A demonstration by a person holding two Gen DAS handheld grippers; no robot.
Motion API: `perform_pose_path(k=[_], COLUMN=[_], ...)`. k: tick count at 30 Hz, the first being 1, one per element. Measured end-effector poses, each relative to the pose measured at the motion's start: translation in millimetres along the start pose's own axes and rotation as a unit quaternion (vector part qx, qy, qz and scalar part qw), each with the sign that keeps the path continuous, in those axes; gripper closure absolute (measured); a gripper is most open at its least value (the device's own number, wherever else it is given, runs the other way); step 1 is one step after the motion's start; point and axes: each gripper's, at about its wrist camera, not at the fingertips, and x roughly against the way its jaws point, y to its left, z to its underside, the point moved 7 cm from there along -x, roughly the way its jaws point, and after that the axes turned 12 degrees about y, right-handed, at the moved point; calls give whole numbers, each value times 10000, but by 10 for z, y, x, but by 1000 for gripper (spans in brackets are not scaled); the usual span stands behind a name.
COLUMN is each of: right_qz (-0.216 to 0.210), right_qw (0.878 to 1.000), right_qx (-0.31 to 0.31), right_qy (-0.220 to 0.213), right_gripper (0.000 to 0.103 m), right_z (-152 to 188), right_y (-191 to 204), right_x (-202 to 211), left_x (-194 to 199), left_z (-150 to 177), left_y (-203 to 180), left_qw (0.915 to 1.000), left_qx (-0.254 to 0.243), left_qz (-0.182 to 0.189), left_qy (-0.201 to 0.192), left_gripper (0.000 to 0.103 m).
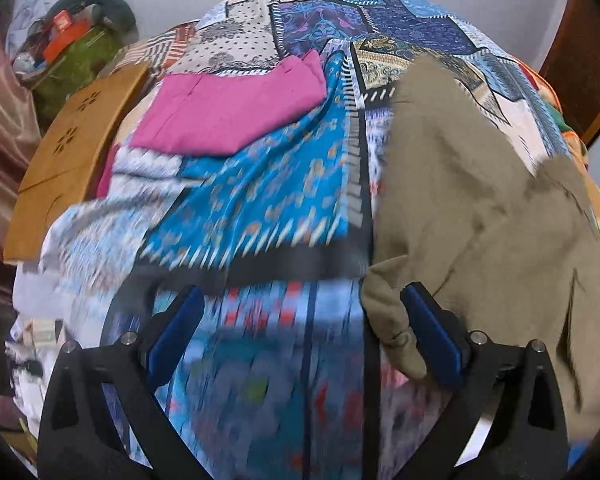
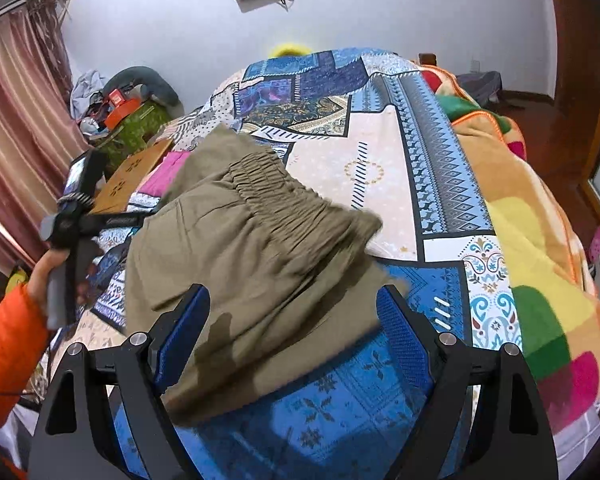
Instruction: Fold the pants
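Pants [image 2: 260,248], olive-khaki w/ a gathered elastic waistband [image 2: 284,196], lay loosely bunched on the bed's patchwork quilt [image 2: 388,168], waistband toward the far side, nearer cloth rumpled and overlapping itself. Not yet a tidy fold, so prob. an early stage of the task.

Right tool [image 2: 292,336] hung just above the near edge of the cloth, jaws spread wide w/ fabric showing between them but nothing pinched. Placement made sense: from there it could come down on the near edge for a grab.

Left tool [image 1: 300,332] was also spread, holding nothing. Its right pad [image 1: 432,336] sat against or just beside a rolled edge of the pants [image 1: 480,208]; motion blur made actual contact hard to call. Most of that gap showed only quilt [image 1: 260,208], so this tool was off to the garment's left side, likely lining up on that edge.

A folded pink garment [image 1: 228,116] lay farther up the bed, apart from the pants, beside a wooden board [image 1: 72,148] at the bed's edge. The person's left hand [image 2: 50,264], in an orange sleeve, showed in the right view gripping the left tool's handle.
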Motion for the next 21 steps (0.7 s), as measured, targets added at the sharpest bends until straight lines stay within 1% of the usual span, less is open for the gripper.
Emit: perform_pose_path(k=[3,4,5,7,8,10,13,17,18,19,20,21], right_qz=[12,17,43,91,143,195,204,348,374,403,429,467], right_qw=[9999,9997,9994,9988,9987,9987,9987,9981,9980,9978,9976,9974], right_qx=[156,215,268,343,358,370,344,399,401,413,429,450], right_qy=[58,123,196,330,330,298,325,325,324,325,322,315], right_gripper=[21,27,37,47,47,48,52,52,52,52,52,52], right_z=[45,67,90,136,152,158,144,127,123,121,124,131], right_y=[66,83,95,101,95,55,-2,-53,-59,-58,-57,-52], right_x=[-47,-83,-129,-221,-240,-292,-332,-361,-357,-352,-347,-341], left_x=[136,165,202,254,274,297,324,295,281,267,261,260], left_z=[283,348,436,543,589,642,693,799,824,832,848,859], left_y=[17,14,17,28,31,58,160,359,434,488,559,605], left_qw=[10000,10000,9999,9999,9998,9997,9997,9995,9990,9985,9983,9984], left_qx=[-28,-27,-10,10,13,58,132,283,325,317,342,395], left_qz=[31,66,111,130,145,187,25,-75,-296,-453,-481,-409], left_qy=[-52,-51,-56,-97,-108,-114,-192,-114,-81,-57,-27,15], left_gripper=[1,1,1,1,2,6,7,9,17,20,20,21])
